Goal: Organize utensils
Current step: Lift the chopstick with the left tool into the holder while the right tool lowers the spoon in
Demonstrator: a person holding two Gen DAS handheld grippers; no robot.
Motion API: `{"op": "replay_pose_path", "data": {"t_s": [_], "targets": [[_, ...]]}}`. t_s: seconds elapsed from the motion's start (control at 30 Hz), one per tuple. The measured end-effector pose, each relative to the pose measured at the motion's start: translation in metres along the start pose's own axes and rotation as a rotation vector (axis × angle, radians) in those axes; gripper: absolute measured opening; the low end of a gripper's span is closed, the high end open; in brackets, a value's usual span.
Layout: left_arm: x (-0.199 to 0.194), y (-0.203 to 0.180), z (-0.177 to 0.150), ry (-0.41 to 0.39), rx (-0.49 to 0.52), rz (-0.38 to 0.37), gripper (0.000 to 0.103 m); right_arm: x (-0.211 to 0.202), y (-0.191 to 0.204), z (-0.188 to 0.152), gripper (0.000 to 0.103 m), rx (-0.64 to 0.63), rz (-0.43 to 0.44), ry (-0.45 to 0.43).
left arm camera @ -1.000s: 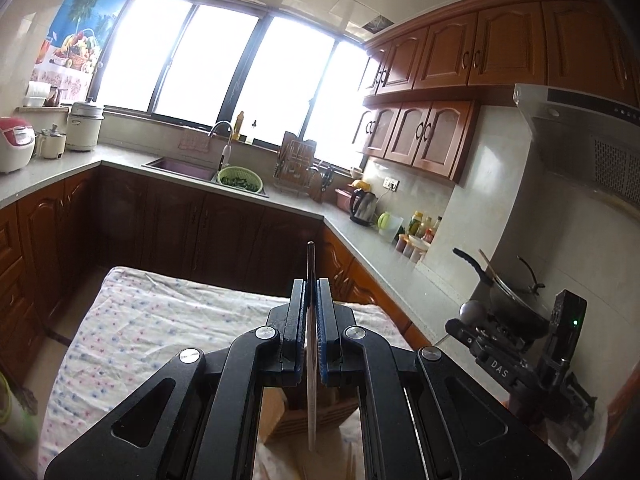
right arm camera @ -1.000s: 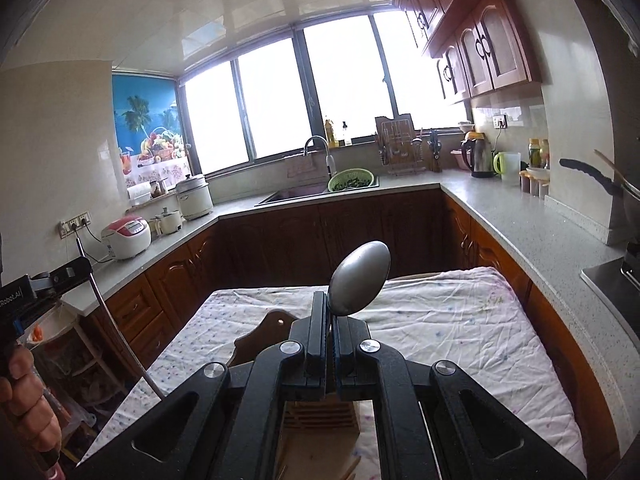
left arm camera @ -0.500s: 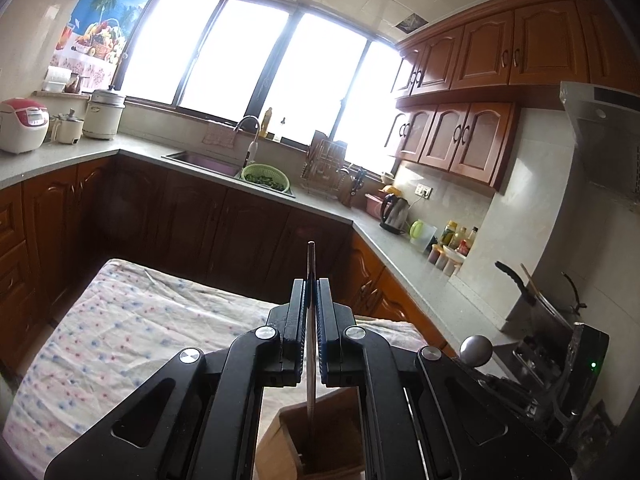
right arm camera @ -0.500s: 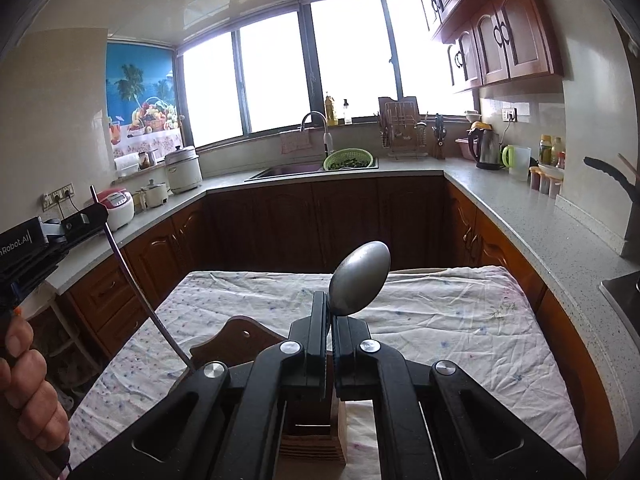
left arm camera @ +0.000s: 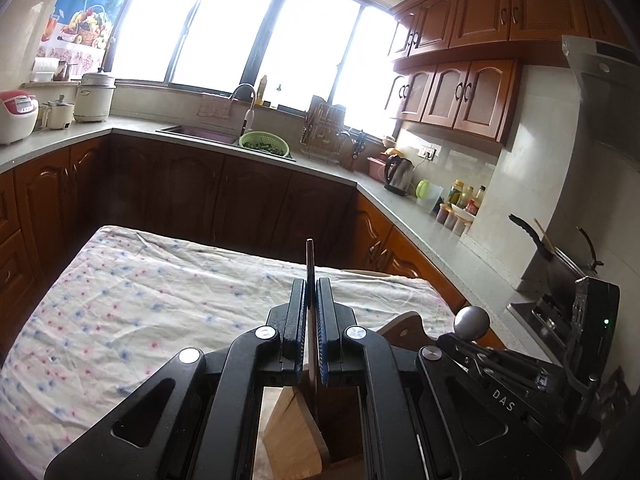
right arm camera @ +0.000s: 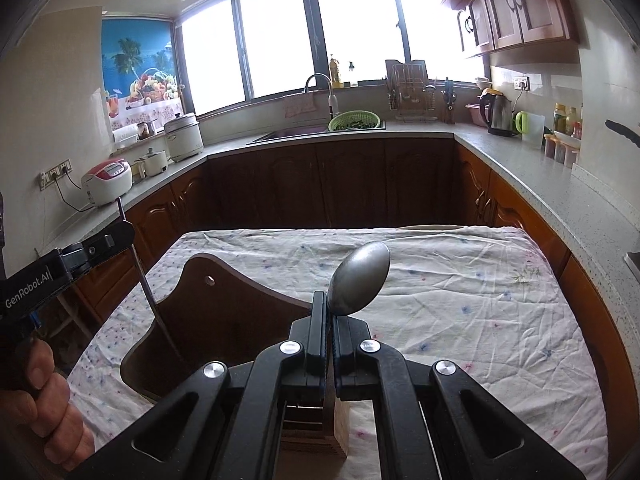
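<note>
spoon (right arm camera: pixel 359 286) handle hidden, holder (right arm camera: pixel 316 428) base cropped

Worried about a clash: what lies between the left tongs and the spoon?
In the right wrist view, the wooden holder's curved backboard stands between the left tongs and the spoon.

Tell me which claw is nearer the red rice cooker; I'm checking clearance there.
Left. The left claw, gripping a thin utensil, is at the table's left edge, on the rice cooker's side; the right claw, gripping a spoon, is over the table's middle, farther away.
</note>
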State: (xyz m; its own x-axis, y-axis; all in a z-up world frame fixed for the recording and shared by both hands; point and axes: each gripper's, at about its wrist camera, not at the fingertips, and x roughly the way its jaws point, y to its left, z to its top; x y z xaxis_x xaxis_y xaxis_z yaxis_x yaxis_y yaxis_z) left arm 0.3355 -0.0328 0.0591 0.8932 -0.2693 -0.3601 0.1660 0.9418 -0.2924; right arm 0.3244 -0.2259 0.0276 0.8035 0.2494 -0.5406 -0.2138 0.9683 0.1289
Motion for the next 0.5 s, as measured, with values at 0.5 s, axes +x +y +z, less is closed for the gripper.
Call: {"op": "replay_pose_path", "data": {"t_s": [0.5], "targets": [[0.0004, 0.0016, 0.0023, 0.015, 0.002, -0.007, 0.005, 0.0005, -0.0046, -0.0035, 0.007, 0.038, 0.027, 0.007]]}}
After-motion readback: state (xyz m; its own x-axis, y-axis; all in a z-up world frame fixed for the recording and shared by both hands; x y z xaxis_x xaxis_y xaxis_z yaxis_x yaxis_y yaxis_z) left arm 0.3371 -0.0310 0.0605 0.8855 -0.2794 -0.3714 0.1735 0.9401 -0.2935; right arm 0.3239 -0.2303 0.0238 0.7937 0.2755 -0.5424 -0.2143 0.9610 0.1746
